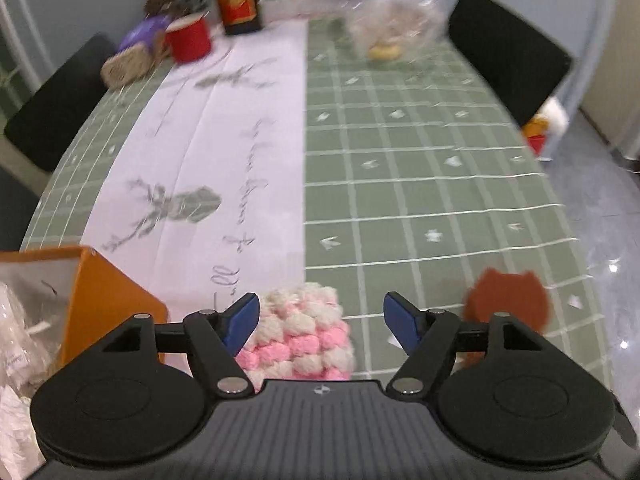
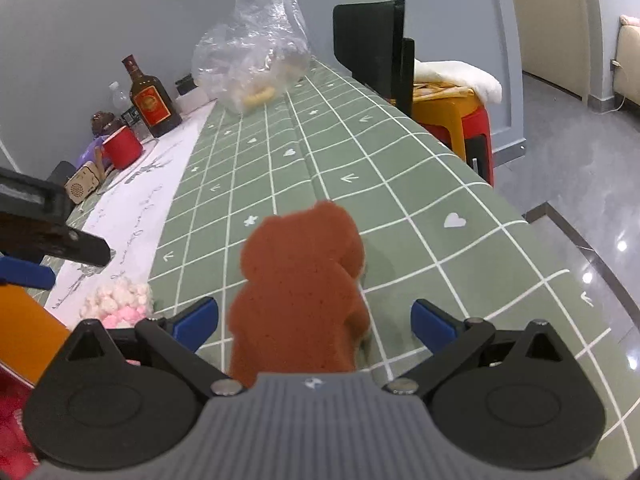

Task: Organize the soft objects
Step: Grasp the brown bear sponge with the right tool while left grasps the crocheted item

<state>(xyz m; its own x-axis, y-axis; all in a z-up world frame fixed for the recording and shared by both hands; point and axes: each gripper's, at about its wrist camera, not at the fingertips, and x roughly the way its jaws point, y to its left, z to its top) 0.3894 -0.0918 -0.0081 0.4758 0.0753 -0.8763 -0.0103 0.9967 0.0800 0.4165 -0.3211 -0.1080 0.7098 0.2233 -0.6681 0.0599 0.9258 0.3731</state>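
The left gripper (image 1: 319, 316) has its jaws spread wide, with the pink-and-white knitted ball (image 1: 302, 336) between the blue fingertips (image 1: 242, 322), nearest the left one. The right gripper (image 2: 314, 322) is likewise wide open around the brown plush toy (image 2: 300, 296), touching neither side. Only the left wrist view shows inside the orange box (image 1: 108, 304), just left of the ball, which holds crumpled white stuff. Only the right wrist view shows the stacked orange and red stools (image 2: 456, 120) beyond the green checked tablecloth (image 2: 400, 184). The white runner (image 1: 240, 128) left of the ball carries cursive script (too blurred to read), as is the brown bottle's (image 2: 150, 100) red label.
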